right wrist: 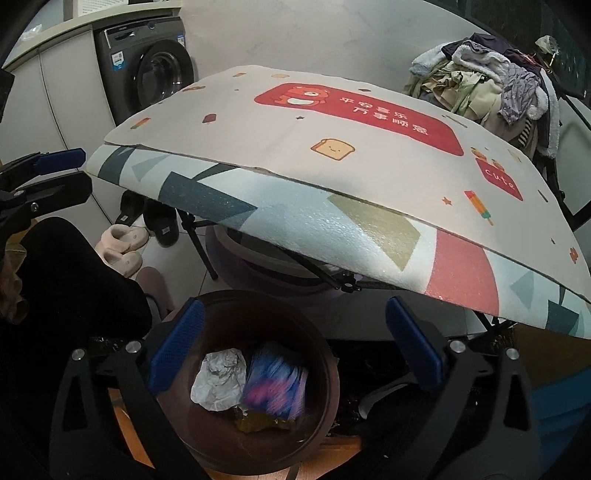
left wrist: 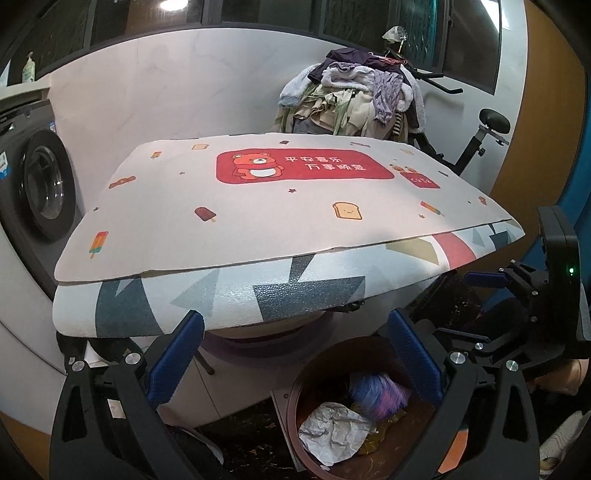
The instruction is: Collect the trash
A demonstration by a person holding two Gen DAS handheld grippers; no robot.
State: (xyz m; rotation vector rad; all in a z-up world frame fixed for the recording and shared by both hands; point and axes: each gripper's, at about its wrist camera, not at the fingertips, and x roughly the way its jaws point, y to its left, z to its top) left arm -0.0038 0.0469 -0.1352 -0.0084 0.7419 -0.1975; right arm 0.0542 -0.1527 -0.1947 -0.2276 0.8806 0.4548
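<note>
Both the left gripper (left wrist: 295, 365) and the right gripper (right wrist: 295, 354) hang with jaws spread wide and empty; below and between the right jaws the round brown bin (right wrist: 328, 373) holds crumpled white paper (right wrist: 218, 380) and a blue-purple wrapper (right wrist: 275, 386), so release only directly over its mouth

- A pale wall (left wrist: 147, 81) runs behind everything, with dark windows (left wrist: 258, 11) above it and a ceiling light (left wrist: 170, 4) reflected in the glass.
- A front-loading washing machine (right wrist: 147, 70) stands against the wall on the left.
- A folding table (left wrist: 229, 295) carries two mats; the top mat (left wrist: 258, 221) shows a red bear panel.
- A heap of clothes (left wrist: 354, 99) sits behind the table.
- Slippers (right wrist: 123, 247) lie on the tiled floor (right wrist: 192, 266).
</note>
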